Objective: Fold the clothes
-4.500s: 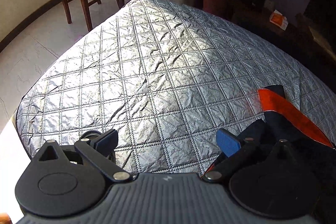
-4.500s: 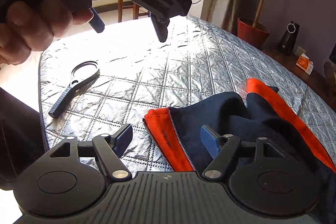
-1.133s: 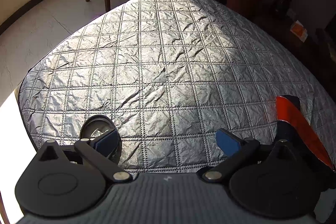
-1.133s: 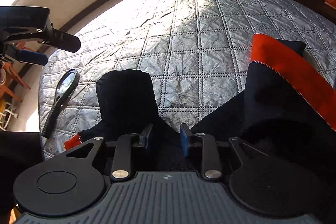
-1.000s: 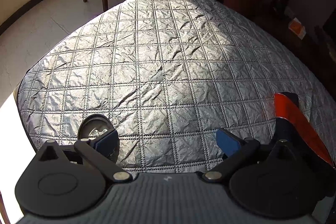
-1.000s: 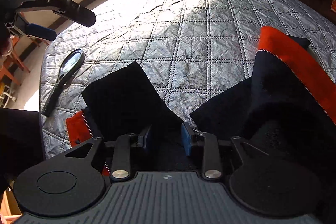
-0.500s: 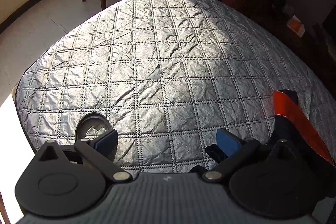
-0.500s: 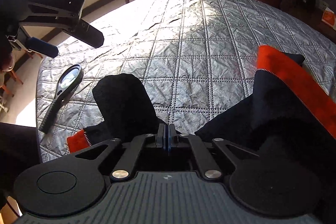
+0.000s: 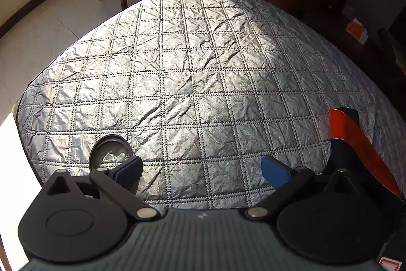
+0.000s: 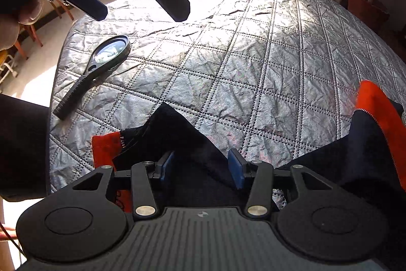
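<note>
Right gripper (image 10: 200, 166): jaws opening, spread either side of a fold of the navy garment with orange zip-edged panels (image 10: 182, 133), pads not pressing it. Garment is bunched along the near edge of the silver quilted table cover (image 10: 253, 73); its long axis appears to run left-right along that edge, one orange panel (image 10: 380, 113) out toward the right edge. Left gripper (image 9: 200, 169): spread wide, empty, hovering at the near left corner over the black-handled magnifying glass (image 10: 94, 70). Right hand nearer. Open cover beyond, toward the far edge.
</note>
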